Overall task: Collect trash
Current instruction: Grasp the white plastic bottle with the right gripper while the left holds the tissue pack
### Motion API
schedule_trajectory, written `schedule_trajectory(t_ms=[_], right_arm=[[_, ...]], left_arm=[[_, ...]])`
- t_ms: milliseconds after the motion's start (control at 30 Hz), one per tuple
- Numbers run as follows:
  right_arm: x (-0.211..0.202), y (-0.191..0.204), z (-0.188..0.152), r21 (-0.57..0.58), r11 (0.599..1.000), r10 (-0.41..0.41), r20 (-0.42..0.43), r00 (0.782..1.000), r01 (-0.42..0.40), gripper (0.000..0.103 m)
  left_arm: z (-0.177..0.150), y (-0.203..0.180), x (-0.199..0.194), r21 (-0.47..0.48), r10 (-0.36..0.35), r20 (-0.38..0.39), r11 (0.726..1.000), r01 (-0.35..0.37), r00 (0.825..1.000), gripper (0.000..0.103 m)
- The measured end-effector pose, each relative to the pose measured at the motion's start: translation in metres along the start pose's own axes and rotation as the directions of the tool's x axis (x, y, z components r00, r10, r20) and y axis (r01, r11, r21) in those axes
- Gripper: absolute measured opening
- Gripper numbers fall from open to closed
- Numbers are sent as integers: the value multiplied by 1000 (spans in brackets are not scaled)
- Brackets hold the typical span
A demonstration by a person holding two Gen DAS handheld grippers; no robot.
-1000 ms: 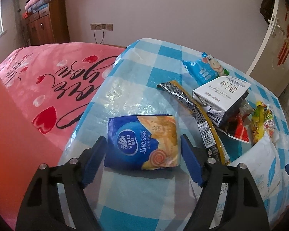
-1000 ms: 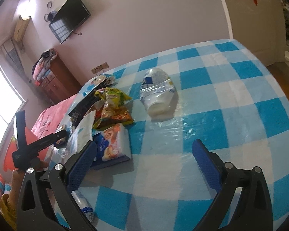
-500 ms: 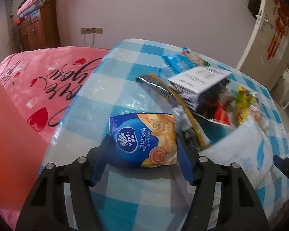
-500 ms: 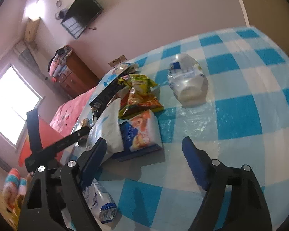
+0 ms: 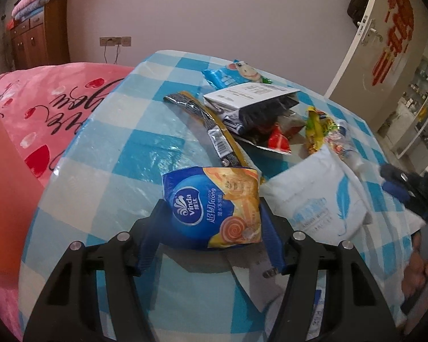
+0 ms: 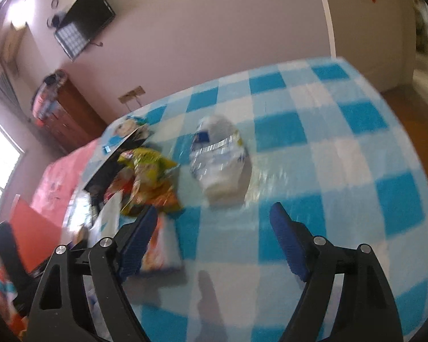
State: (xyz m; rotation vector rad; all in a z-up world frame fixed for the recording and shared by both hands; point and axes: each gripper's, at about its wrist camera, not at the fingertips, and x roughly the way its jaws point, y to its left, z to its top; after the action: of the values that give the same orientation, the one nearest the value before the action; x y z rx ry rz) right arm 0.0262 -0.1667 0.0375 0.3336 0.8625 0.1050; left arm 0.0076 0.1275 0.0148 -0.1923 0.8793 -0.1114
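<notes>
A table (image 5: pixel 145 131) under a blue-and-white checked cloth fills both views, with a pink bed (image 5: pixel 42 99) just beside it and a wooden dresser (image 5: pixel 40 40) against the far wall; a door (image 5: pixel 385 42) with red decorations stands to the right; a dark television (image 6: pixel 84 20) hangs on the wall in the right wrist view. On the cloth lies a heap of litter: a large white packet (image 5: pixel 319 199) with a blue feather print, a white carton (image 5: pixel 251 97), a long black-and-yellow wrapper (image 5: pixel 211 125), a yellow snack bag (image 6: pixel 148 168); apart from the heap rests a crumpled clear plastic bottle (image 6: pixel 219 154). The left gripper (image 5: pixel 211 228) has its jaws closed against both sides of a blue and orange tissue pack (image 5: pixel 214 205), at the near edge of the table; the right gripper (image 6: pixel 214 239) hangs with jaws wide apart and nothing between them, over the cloth short of the bottle.
</notes>
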Motion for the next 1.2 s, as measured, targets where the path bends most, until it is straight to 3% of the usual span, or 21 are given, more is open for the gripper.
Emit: schedule_trajectory(t_ms=[300, 500, 567, 867, 1200], right_arm=[[55, 6, 29, -114, 992, -65, -24, 998, 62, 85], [71, 18, 30, -197, 973, -121, -3, 993, 118, 74], [74, 21, 30, -216, 965, -151, 11, 988, 150, 66], [68, 19, 25, -199, 968, -154, 24, 988, 155, 63], [25, 13, 4, -128, 980, -142, 70, 987, 150, 62]], left_arm=[[-2, 5, -2, -14, -22, 11, 1000, 22, 1000, 63], [-4, 6, -4, -7, -20, 17, 1000, 20, 1000, 63], [-4, 7, -5, -13, -24, 20, 1000, 25, 1000, 63], [-6, 12, -8, -24, -33, 22, 999, 34, 999, 63], [-12, 17, -31, -28, -62, 52, 998, 64, 997, 63]])
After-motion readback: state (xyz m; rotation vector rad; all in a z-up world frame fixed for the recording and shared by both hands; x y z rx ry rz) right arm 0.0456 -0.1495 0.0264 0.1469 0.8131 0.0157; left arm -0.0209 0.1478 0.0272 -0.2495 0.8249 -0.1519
